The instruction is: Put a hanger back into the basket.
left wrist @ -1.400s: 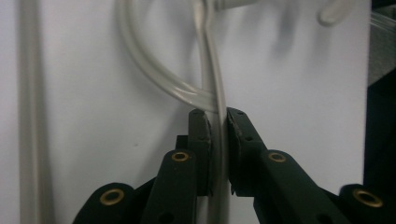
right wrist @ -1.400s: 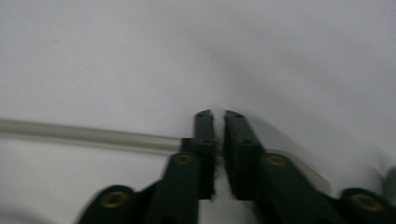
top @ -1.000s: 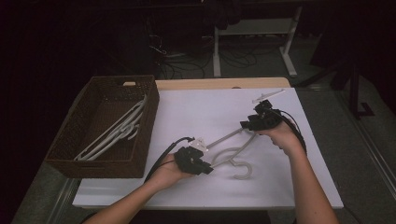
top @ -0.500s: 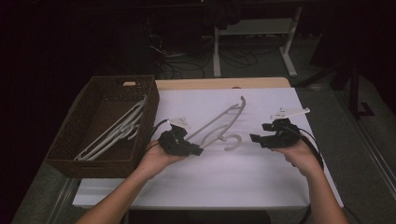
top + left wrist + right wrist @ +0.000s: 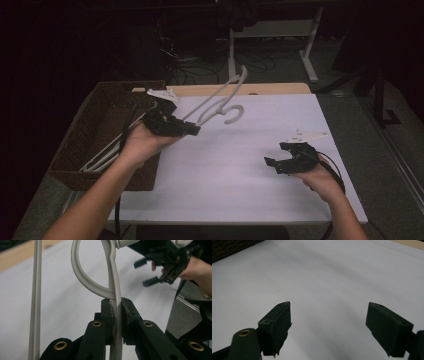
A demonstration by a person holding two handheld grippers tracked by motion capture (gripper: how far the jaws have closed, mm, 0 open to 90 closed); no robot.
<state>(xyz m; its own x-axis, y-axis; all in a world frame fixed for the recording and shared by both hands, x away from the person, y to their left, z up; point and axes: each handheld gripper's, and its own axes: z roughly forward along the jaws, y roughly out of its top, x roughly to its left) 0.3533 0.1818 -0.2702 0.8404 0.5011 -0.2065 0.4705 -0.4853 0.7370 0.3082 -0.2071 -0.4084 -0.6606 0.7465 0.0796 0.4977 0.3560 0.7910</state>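
A light grey plastic hanger (image 5: 220, 100) hangs in the air over the left part of the white table, its hook curling to the right. My left gripper (image 5: 192, 130) is shut on the hanger's arm; in the left gripper view the grey bar (image 5: 115, 315) is pinched between the two black jaws, with the hook loop above them. My right gripper (image 5: 274, 164) stands open low over the right side of the table, nothing between its fingers (image 5: 277, 325). The right gripper (image 5: 160, 265) also shows far off in the left gripper view.
A dark wicker basket (image 5: 75, 165) stands at the table's left edge with several more grey hangers (image 5: 107, 152) lying in it. The white table top (image 5: 225, 175) stretches between the two hands. Beyond the far edge are table legs and cables on a dark floor.
The left gripper has carried the hanger up and to the left, toward the basket. The right gripper has let go of it and drawn back to the right front, open.
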